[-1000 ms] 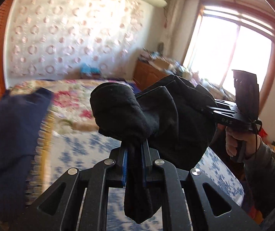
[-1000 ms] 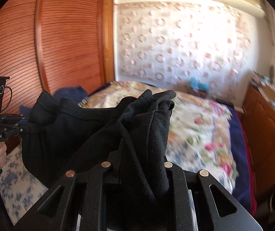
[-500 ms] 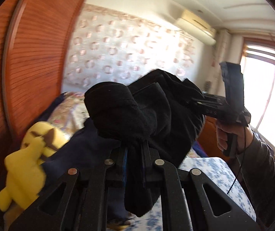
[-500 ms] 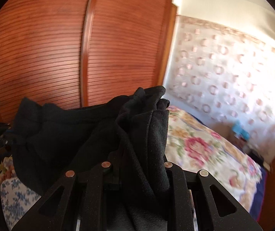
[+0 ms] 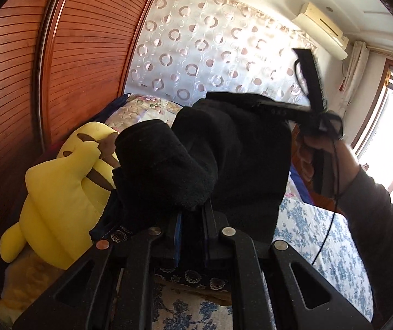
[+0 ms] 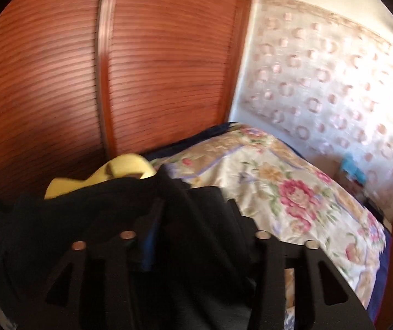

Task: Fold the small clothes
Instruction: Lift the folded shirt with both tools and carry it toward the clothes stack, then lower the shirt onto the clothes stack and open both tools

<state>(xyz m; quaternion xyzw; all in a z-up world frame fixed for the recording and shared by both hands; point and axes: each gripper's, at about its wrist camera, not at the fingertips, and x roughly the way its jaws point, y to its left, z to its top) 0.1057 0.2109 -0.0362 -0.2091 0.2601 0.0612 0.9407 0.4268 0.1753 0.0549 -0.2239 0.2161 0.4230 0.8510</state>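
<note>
The bed (image 6: 301,192), spread with a floral quilt, stands against the slatted wooden wardrobe (image 5: 45,63) and serves as the laying-down surface for folded items; a blue-patterned sheet (image 5: 320,236) covers its near end. A yellow plush toy (image 5: 59,192) rests on the bed beside the wardrobe, just beside the spot toward which both tools point.

The black garment (image 5: 224,159), the task's thing, hangs in the air above the bed, bunched into a thick bundle between the two tools, apparently so that the fold is kept while it is carried to a resting place.

The left gripper (image 5: 192,236) is clenched on a gathered edge of the garment, whose cloth spills over and below the jaws; this grip bears the bundle. The right gripper (image 6: 193,236), held in a sleeved hand (image 5: 314,148), has its jaws opening, with black cloth between them and draped over them; whether the pads press on the cloth cannot be told in the blurred right wrist view. The opening suggests that side is being let go first.
</note>
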